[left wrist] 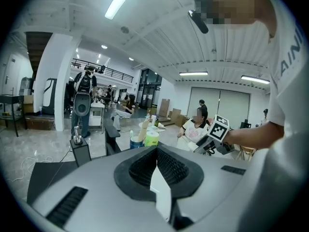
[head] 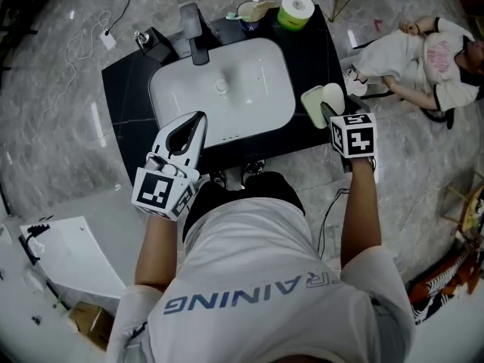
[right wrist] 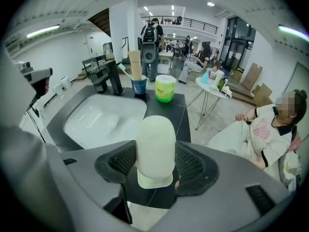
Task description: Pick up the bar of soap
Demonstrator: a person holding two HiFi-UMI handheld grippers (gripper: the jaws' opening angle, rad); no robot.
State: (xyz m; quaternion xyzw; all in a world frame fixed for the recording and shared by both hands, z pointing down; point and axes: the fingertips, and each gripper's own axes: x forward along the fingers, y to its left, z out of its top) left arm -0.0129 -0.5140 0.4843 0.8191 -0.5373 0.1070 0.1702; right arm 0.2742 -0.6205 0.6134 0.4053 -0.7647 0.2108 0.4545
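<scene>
Pale round-ended bar of soap (right wrist: 155, 141) clamped between jaws of right gripper (head: 330, 112), over pale soap dish (right wrist: 154, 181) on black stone countertop (head: 128, 89), right of white basin (head: 249, 82). Left gripper (left wrist: 156, 158) pinched closed, empty.

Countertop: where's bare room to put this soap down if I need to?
Two bare patches of countertop: right of the basin, between the green roll and the soap dish; and left of the basin, in front of the dispenser. The back edge is crowded with faucet, cup and roll. The right gripper holds the soap.
</scene>
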